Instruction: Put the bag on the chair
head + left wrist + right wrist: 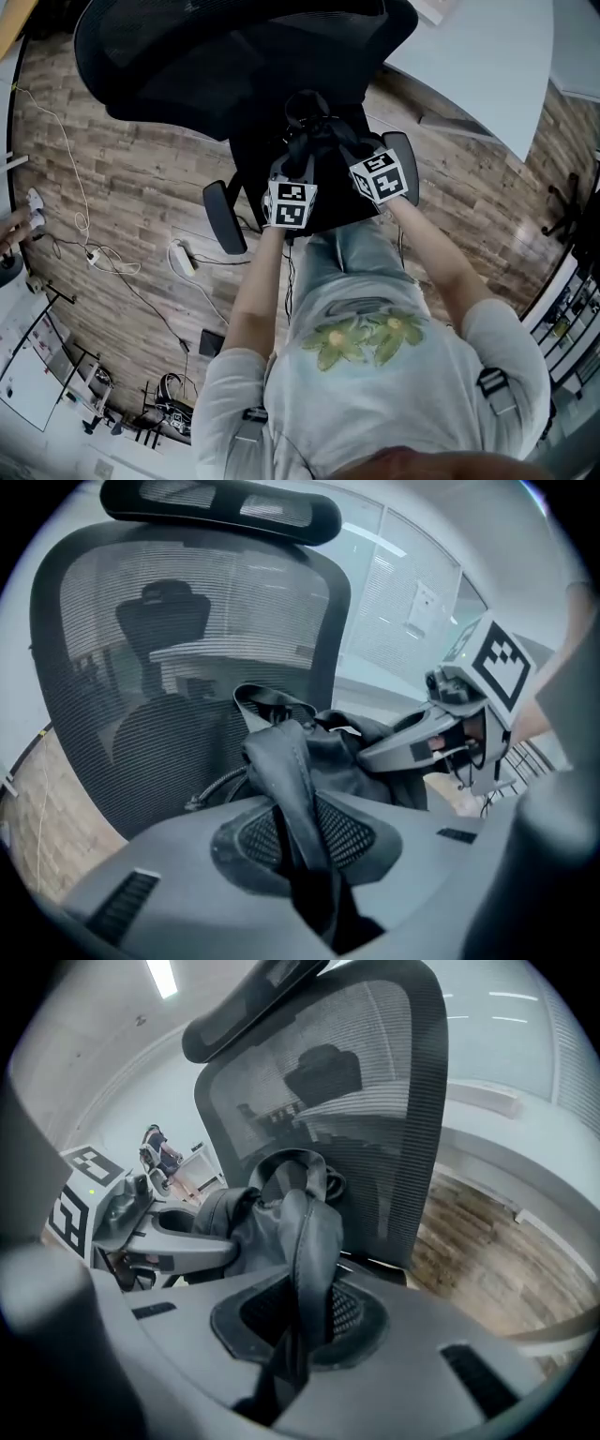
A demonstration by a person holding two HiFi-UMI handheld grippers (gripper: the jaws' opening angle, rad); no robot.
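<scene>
Left gripper (300, 841) and right gripper (298, 1324) fingers (159, 855) tight on bag (323, 761) over mesh chair (141, 649), plank floor (141, 178).

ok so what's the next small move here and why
Probably ease the bag down onto the chair seat, then let go: left tongs and right tongs are both clamped on its folds, and it is bunched just in front of the mesh back.
</scene>
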